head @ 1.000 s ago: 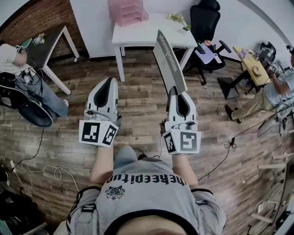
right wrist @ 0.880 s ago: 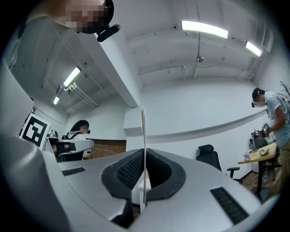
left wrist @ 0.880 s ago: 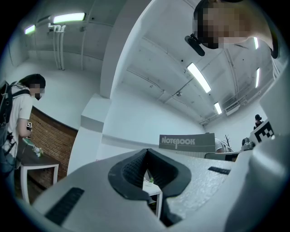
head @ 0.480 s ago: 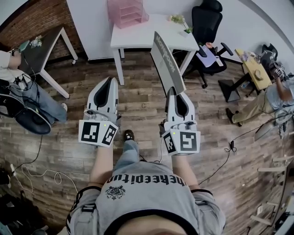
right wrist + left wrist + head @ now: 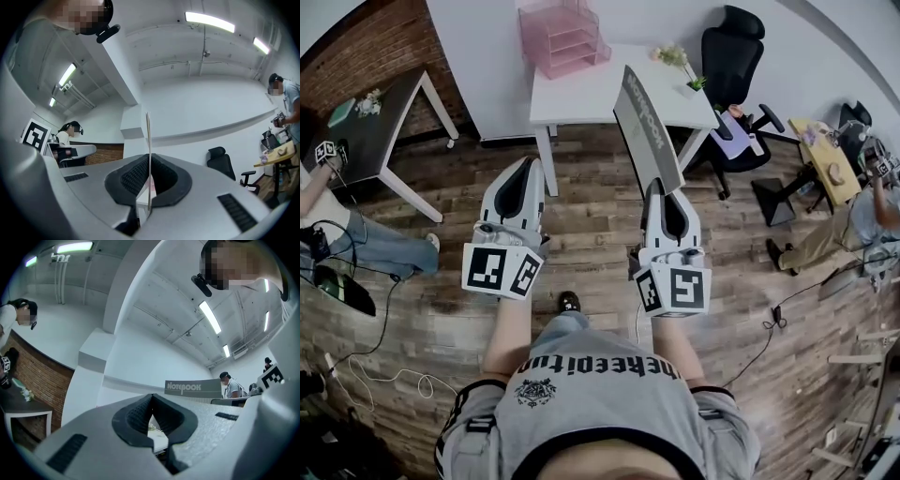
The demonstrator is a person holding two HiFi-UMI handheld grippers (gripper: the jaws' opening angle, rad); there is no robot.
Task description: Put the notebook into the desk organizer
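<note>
A grey notebook [image 5: 647, 127] with "Notebook" printed on its cover stands upright in my right gripper [image 5: 655, 187], which is shut on its lower edge. The right gripper view shows the notebook [image 5: 148, 154] edge-on as a thin line between the dark pads of that gripper [image 5: 149, 164]. My left gripper [image 5: 528, 165] is held level beside it, shut and empty. From the left gripper [image 5: 151, 399] the notebook's cover [image 5: 192, 387] shows to the right. The pink tiered desk organizer [image 5: 562, 33] stands on the back left of a white table [image 5: 600, 89] ahead of both grippers.
A small potted plant [image 5: 675, 58] sits on the white table's right end, with a black office chair [image 5: 733, 47] behind it. A dark table [image 5: 370, 117] stands at the left by a brick wall. People sit at the far left and far right. Cables [image 5: 384, 375] lie on the wood floor.
The white table and pink organizer have come nearer and lower in the head view. A foot has stepped forward. Both grippers keep their pose, the notebook still upright in the right one.
</note>
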